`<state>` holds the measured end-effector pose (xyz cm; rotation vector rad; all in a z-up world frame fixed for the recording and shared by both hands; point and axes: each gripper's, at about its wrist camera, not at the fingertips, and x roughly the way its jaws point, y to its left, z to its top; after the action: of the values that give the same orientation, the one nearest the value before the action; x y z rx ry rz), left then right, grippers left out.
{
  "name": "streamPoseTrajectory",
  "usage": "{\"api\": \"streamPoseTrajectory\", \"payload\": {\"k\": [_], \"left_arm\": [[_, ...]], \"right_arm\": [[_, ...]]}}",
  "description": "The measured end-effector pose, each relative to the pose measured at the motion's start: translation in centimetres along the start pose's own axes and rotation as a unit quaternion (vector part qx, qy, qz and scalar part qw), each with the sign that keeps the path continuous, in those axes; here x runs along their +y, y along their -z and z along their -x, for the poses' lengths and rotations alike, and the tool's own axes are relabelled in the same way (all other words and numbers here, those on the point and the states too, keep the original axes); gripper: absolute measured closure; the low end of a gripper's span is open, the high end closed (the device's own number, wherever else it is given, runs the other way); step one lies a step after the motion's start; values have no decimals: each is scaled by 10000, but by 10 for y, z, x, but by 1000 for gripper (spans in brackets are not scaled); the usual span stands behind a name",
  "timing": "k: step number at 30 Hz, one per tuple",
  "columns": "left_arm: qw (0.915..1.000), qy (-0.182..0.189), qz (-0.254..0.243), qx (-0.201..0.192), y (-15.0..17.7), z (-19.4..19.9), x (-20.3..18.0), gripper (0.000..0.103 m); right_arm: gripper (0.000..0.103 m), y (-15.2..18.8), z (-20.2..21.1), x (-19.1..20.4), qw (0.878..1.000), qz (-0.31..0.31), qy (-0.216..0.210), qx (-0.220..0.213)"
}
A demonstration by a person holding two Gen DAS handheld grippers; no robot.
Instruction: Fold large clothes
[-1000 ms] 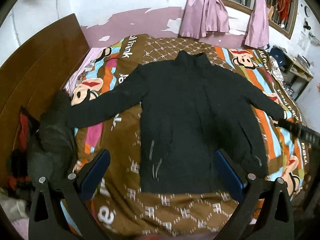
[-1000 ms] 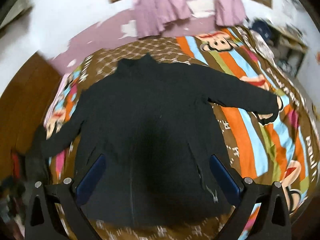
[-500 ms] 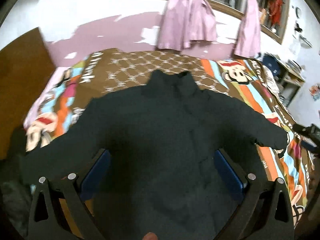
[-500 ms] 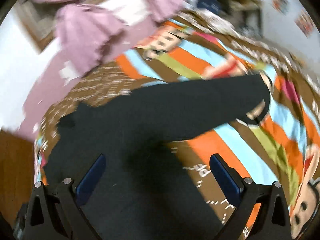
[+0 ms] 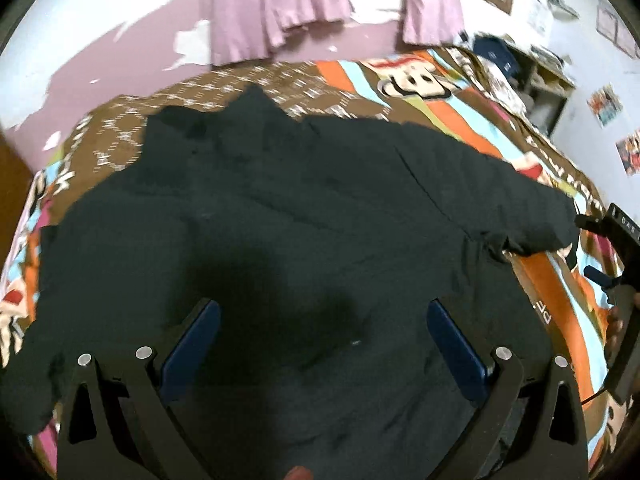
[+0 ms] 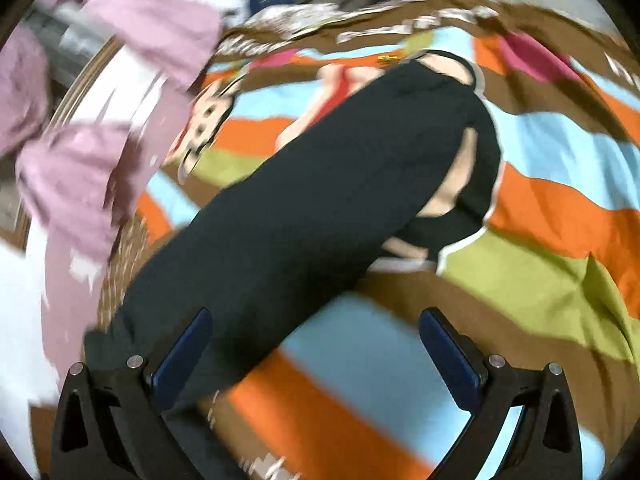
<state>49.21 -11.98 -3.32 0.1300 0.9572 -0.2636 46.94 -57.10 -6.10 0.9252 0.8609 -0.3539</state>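
- Black jacket (image 5: 304,240): lies spread flat on the bed, collar toward the far wall, both sleeves out to the sides; it fills most of the left wrist view.
- Bedspread (image 5: 452,108): brown, with orange, blue and green stripes and a cartoon print; it carries the jacket.
- Left gripper (image 5: 320,340): hangs over the jacket's lower body, fingers spread wide, nothing between them.
- Right gripper (image 6: 316,352): hangs near the jacket's right sleeve (image 6: 320,208), fingers likewise wide apart and empty; the sleeve runs up past the left-hand finger (image 6: 182,354). The same tool shows at the right edge of the left wrist view, just beside the cuff.
- Progress, as judged: no fold is visible; body and sleeves all lie at full spread. The task looks to be at its start, and the right sleeve seems the likely first fold. Everything is left: sleeves in, body halved or thirded.
- Hard to make out: the right wrist view is heavily blurred; the pale patches at the cuff (image 6: 472,152) could be lining or print beneath, and I cannot tell which. The jacket's hem is cut off below the left gripper. Purple curtains (image 5: 280,4) and a cluttered shelf at far right are smeared.
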Motion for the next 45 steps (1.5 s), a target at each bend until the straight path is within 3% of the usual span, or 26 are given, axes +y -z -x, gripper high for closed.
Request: {"api": "streamPoseTrajectory", "payload": {"k": [3,5,10,11,14,15,17,19,25,29,33,35,37,40,41,43,45], "left_arm": [[9999,29,-149,63,-4,-24,-17,2],[9998,31,-213,25,-9,-38,-25,2],[9999,107,117,-48,-20,-68,-34,2],[9996,150,221,-29,-23,-76,-35,2],[9987,214,453,13,-27,-91,-38,2],[9987,229,464,45,-28,-94,-40,2],[9986,164,308,407,-26,-111,-47,2],[9975,60,152,685,-22,-123,-54,2],[9967,190,303,723,-18,-122,-40,2],[9956,334,510,712,-15,-105,-25,2],[9909,632,874,802,-11,-76,3,2],[9896,635,1054,745,-8,-53,24,2],[9889,614,1158,702,-4,-30,43,2],[9891,410,1241,678,7,7,73,2],[9887,330,1309,650,12,23,88,2],[9871,259,1469,590,18,42,107,2],[9841,282,1674,516,28,60,126,2]], "right_arm": [[0,-22,-8,-23,9991,-318,-134,-229],[1,-35,-20,-34,9985,-470,-250,-155],[35,-48,-47,-58,9933,-1063,-440,105],[38,-50,-52,-58,9927,-1111,-432,178],[50,-57,-61,-53,9944,-949,-387,256],[60,-59,-63,-51,9945,-924,-406,292],[73,-60,-65,-47,9943,-907,-472,319],[90,-60,-63,-39,9956,-733,-498,296],[95,-62,-24,-3,9980,63,-379,-493],[95,-55,11,60,9830,1376,-210,-1194],[95,-21,36,132,9436,2823,-136,-1725],[95,9,44,166,9122,3625,-127,-1909],[95,47,50,197,8718,4448,-181,-2046],[95,127,50,235,7871,5826,-324,-1998],[95,147,48,242,7658,6126,-391,-1917],[95,195,44,248,7171,6746,-616,-1637],[95,248,39,244,6591,7363,-805,-1302]]}}
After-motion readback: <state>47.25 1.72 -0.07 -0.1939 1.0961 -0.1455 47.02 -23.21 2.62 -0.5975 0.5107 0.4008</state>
